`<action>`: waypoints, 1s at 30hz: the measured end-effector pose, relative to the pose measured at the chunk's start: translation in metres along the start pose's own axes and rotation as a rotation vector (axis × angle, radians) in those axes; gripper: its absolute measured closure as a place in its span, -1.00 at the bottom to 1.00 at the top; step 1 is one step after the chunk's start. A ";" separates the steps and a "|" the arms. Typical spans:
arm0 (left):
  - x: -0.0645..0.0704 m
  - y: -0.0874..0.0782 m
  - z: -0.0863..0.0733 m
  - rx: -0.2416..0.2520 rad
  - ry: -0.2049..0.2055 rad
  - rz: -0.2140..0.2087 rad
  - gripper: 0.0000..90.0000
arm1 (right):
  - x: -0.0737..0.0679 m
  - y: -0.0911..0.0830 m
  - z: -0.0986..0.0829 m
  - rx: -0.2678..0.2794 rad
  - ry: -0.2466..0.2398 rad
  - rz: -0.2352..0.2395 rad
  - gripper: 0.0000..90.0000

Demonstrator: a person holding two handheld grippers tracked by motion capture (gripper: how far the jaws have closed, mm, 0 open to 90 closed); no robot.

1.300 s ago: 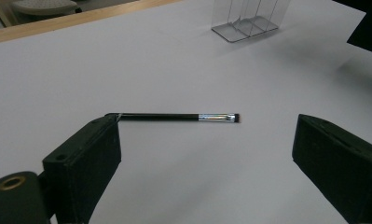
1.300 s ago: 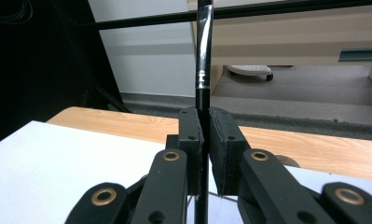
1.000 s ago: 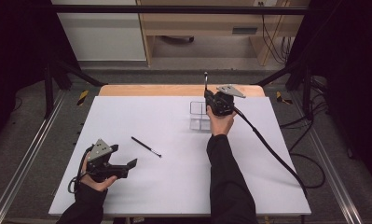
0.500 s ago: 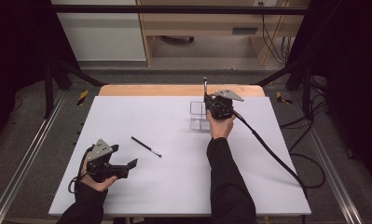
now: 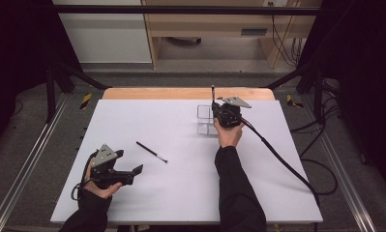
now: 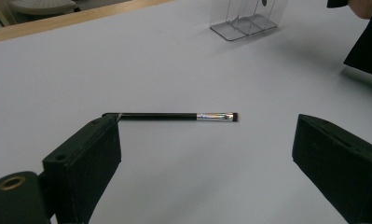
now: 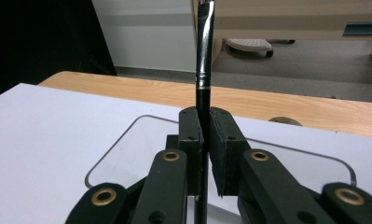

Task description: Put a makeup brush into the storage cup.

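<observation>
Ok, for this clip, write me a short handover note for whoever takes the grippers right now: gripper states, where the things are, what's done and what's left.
Right gripper: shut on an upright brush, held over the clear organizer at the far side of the table. The brush's lower end is hidden, so I cannot tell how far in it sits.
Left gripper: open, empty, low over the near left of the table, jaws wide and facing the second brush.
Second brush: lying flat on the table, untouched.
Done: first brush picked up and brought to the organizer.
Left: probably release it into a compartment, then pick up the second brush and place it likewise.
</observation>
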State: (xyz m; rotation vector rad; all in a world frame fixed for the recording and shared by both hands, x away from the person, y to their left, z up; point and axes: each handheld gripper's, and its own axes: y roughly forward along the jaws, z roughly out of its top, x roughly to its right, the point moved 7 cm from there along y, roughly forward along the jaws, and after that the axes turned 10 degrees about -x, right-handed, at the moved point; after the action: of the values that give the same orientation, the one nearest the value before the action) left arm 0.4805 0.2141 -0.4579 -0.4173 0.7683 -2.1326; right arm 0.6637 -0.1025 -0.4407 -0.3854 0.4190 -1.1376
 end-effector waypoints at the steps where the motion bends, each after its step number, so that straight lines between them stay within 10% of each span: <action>1: 0.000 0.000 0.000 0.001 -0.001 0.000 -0.85 | 0.000 0.000 -0.001 -0.003 -0.006 -0.005 0.87; 20: 0.001 0.002 -0.001 -0.006 0.000 0.000 -0.85 | -0.003 -0.014 -0.015 -0.061 -0.053 0.011 0.78; 30: 0.002 0.002 0.000 -0.006 0.004 0.001 -0.85 | -0.010 -0.051 -0.022 -0.056 -0.081 0.109 0.44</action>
State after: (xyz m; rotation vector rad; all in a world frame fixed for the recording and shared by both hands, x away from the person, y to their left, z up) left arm 0.4800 0.2114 -0.4595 -0.4162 0.7764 -2.1315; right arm 0.6093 -0.1139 -0.4329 -0.4507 0.3968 -1.0028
